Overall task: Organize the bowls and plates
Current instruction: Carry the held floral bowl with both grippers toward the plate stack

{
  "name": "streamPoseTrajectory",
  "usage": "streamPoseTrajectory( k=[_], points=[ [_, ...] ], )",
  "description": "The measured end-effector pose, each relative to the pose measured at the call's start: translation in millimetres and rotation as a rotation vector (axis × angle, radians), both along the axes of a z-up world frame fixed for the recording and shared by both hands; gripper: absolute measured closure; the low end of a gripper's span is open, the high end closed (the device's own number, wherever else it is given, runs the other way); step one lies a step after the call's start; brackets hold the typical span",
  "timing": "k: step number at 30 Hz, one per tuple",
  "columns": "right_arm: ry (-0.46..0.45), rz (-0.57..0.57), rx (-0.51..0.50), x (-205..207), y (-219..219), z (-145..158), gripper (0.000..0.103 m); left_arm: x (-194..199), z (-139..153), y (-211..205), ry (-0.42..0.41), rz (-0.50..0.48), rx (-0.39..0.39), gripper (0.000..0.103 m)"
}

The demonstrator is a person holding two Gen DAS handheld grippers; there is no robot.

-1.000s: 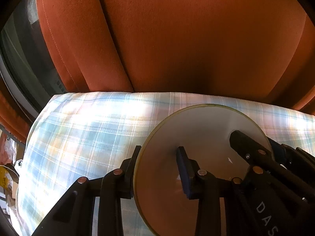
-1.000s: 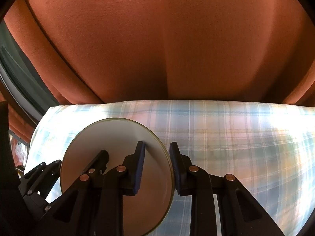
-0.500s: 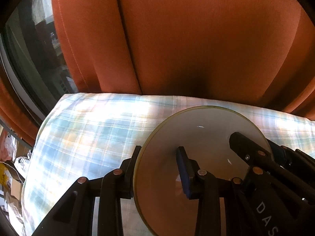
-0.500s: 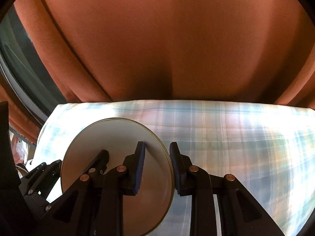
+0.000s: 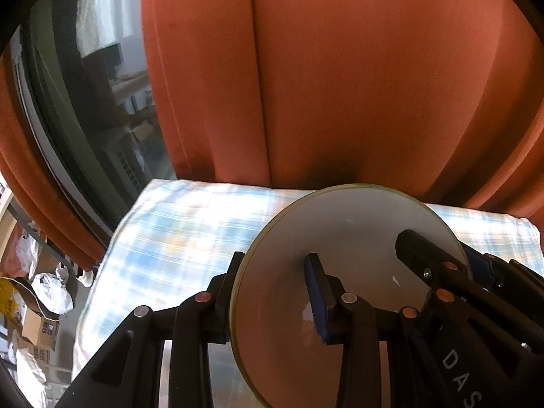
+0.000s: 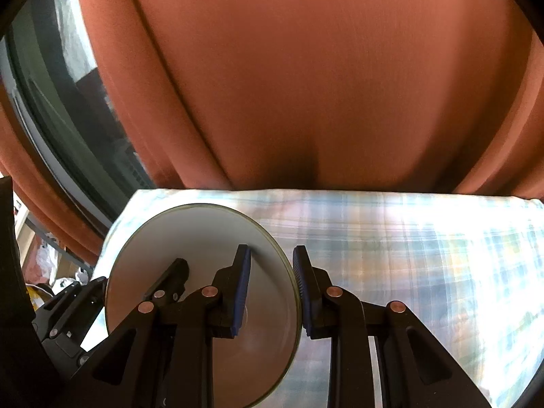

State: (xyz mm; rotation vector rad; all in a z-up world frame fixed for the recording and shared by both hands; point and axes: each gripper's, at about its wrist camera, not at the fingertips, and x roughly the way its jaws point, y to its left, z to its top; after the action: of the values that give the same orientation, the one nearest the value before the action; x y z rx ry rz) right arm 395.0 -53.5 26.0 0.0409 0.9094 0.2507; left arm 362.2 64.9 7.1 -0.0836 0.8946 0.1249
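Note:
A white plate with a thin greenish rim (image 5: 343,238) is held up on edge above the plaid-covered table (image 5: 176,234). My left gripper (image 5: 275,292) is shut on the plate's left rim, one finger on each face. My right gripper (image 6: 270,289) is shut on the same plate (image 6: 204,238) at its right rim. The right gripper's fingers (image 5: 428,261) show across the plate in the left wrist view. The left gripper's finger (image 6: 170,278) shows on the plate in the right wrist view. No bowl is in view.
An orange curtain (image 5: 340,85) hangs right behind the table's far edge. A dark window (image 5: 78,102) is at the left. Boxes and bags (image 5: 37,306) lie on the floor left of the table. The plaid cloth (image 6: 425,248) stretches right of the plate.
Both grippers and the plate have risen and drawn back together; the table looks farther away and more of the window shows. The grip on the plate is unchanged.

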Motion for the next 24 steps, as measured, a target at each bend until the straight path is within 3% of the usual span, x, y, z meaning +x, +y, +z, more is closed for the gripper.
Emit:
streamPoseTrajectory(
  k=[12, 24],
  points=[
    [-0.066, 0.026, 0.004, -63.3, 22.1, 59.7, 0.073, -60.8, 43.8, 26.9, -0.067, 0.024, 0.005, 0.068],
    [-0.119, -0.017, -0.014, -137.2, 25.1, 86.4, 0.073, -116.9, 65.3, 26.4, -0.120, -0.054, -0.001, 0.068]
  ],
)
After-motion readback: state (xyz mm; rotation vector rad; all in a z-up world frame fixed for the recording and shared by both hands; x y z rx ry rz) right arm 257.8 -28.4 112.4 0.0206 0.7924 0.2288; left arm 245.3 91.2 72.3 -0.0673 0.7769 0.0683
